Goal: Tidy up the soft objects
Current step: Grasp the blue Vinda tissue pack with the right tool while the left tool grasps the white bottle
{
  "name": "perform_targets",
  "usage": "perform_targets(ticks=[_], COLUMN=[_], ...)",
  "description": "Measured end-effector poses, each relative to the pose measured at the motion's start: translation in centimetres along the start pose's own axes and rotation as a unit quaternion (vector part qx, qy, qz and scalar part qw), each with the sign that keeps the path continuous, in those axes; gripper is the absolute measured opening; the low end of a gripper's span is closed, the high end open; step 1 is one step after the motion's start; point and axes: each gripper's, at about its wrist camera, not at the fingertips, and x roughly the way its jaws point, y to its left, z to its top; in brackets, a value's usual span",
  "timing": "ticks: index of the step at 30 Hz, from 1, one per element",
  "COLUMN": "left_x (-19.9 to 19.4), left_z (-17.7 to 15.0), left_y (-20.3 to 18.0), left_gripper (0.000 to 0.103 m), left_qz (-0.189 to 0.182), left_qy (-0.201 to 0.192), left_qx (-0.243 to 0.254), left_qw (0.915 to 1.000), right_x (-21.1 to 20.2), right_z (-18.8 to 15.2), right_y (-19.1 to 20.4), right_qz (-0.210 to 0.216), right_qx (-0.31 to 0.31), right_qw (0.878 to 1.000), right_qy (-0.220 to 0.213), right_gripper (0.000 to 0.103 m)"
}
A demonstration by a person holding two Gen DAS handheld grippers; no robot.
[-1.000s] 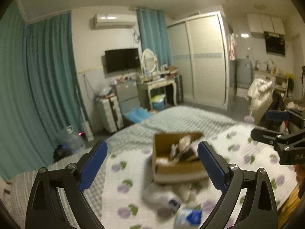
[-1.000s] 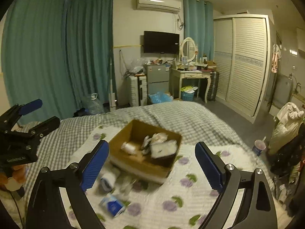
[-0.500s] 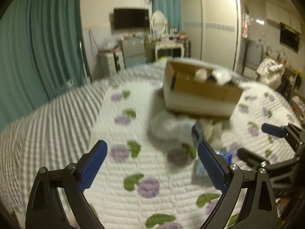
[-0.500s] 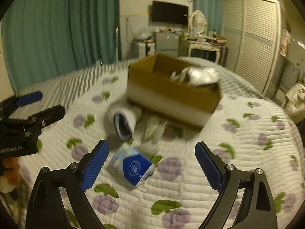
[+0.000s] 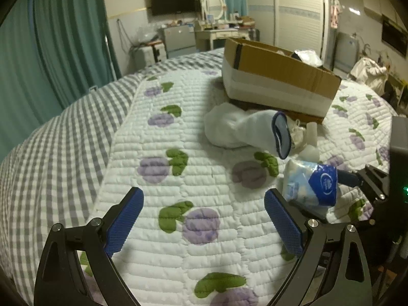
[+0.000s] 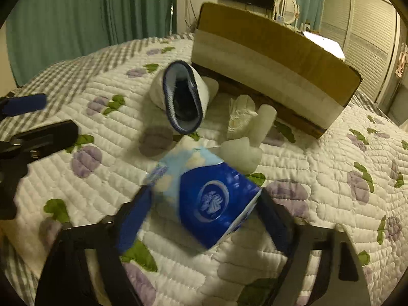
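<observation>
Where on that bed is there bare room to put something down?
The quilt lies bare left of the sock, out to its checked border, and between the left gripper fingers. It is crowded before the cardboard box: sock, tissue pack, small white pieces.

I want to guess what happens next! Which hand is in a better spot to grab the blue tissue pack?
The right gripper: its open fingers already sit on either side of the blue tissue pack. The left gripper hangs open over bare quilt.
</observation>
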Motion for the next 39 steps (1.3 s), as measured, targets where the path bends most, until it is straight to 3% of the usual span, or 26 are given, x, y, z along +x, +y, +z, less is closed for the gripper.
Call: perform_targets(ticks=[6, 12, 19, 21, 25, 26, 27, 30, 39], left_x=[-0.1, 0.7, 3.6, 4.5, 6.8, 7.3, 7.9, 8.2, 4.6], left_z=[0.4, 0.6, 2.0, 2.6, 3.7, 3.8, 3.8, 3.5, 1.9], left_y=[-1.5, -4.6, -9.6, -10.4, -11.6, -11.7, -11.8, -11.4, -11.2], left_gripper=[0.096, 0.095, 0.095, 0.085, 0.083, 0.076, 0.062, 0.05, 0.037], left_qz=[-0.003, -0.026, -0.055, -0.064, -0.072, -0.071, -0.07, -0.084, -0.095], left_qy=[0.002, 0.019, 0.048, 0.053, 0.058, 0.058, 0.06, 0.059, 0.036], left_qx=[-0.002, 0.001, -0.011, -0.018, -0.028, -0.027, -0.023, -0.024, 0.011], left_qw=[1.0, 0.9995, 0.9972, 0.9964, 0.9953, 0.9955, 0.9955, 0.9944, 0.9948], right_x=[-2.8, -6.7, -6.9, -6.5, -5.6, -5.3, -4.9, -4.3, -5.0], right_z=[-1.1, -0.9, -0.2, -0.2, -0.3, -0.2, -0.2, -0.3, -0.3], right_y=[-2.1, -6.3, -12.2, -13.2, -13.9, -14.0, -14.0, -14.3, -13.7], right_qz=[0.032, 0.012, -0.028, -0.028, -0.03, -0.03, -0.028, -0.025, -0.022], right_qx=[0.022, 0.046, 0.109, 0.124, 0.131, 0.133, 0.135, 0.141, 0.145], right_qw=[0.999, 0.998, 0.992, 0.991, 0.99, 0.99, 0.99, 0.989, 0.988], right_qy=[-0.007, -0.045, -0.052, -0.048, -0.043, -0.041, -0.04, -0.036, -0.042], right_gripper=[0.059, 0.058, 0.058, 0.058, 0.058, 0.058, 0.058, 0.058, 0.058])
